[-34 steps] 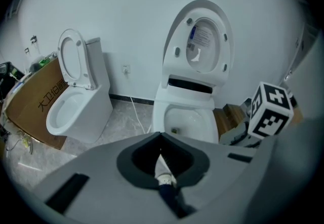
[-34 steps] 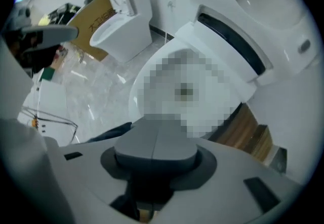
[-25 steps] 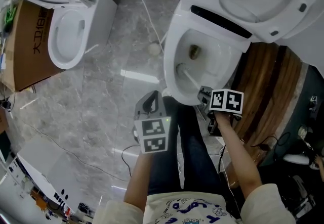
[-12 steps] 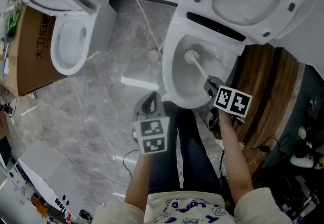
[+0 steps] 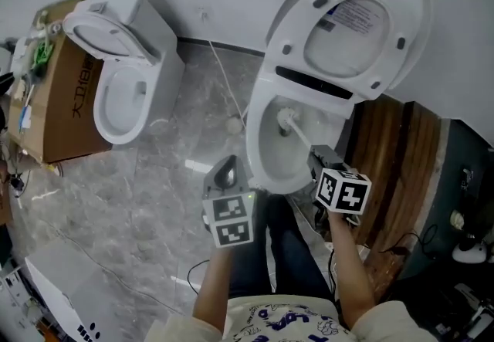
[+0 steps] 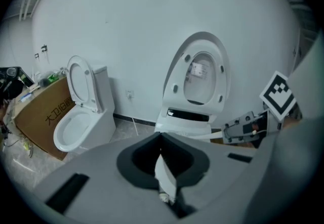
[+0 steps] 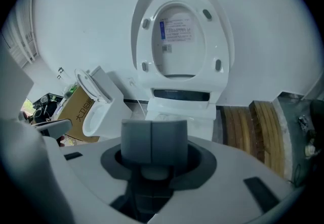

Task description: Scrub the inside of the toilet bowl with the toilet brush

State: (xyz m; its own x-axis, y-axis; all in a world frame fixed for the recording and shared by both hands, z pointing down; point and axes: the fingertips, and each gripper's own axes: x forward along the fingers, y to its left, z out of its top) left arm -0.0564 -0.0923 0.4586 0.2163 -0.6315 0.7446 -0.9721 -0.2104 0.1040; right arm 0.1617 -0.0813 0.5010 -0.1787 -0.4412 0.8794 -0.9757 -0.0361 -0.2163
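Scrubbing looks midway: right tongs (image 5: pixel 319 157) clamped on the toilet brush (image 5: pixel 287 118), its head inside the toilet bowl (image 5: pixel 252 143); left tongs (image 5: pixel 226 171) closed, empty.

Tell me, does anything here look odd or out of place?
Yes, for a bathroom: a second toilet with its lid up stands beside a cardboard box, a loose white cable trails over the floor, and wooden planks lie by the larger toilet. Nothing looks spilled or broken.
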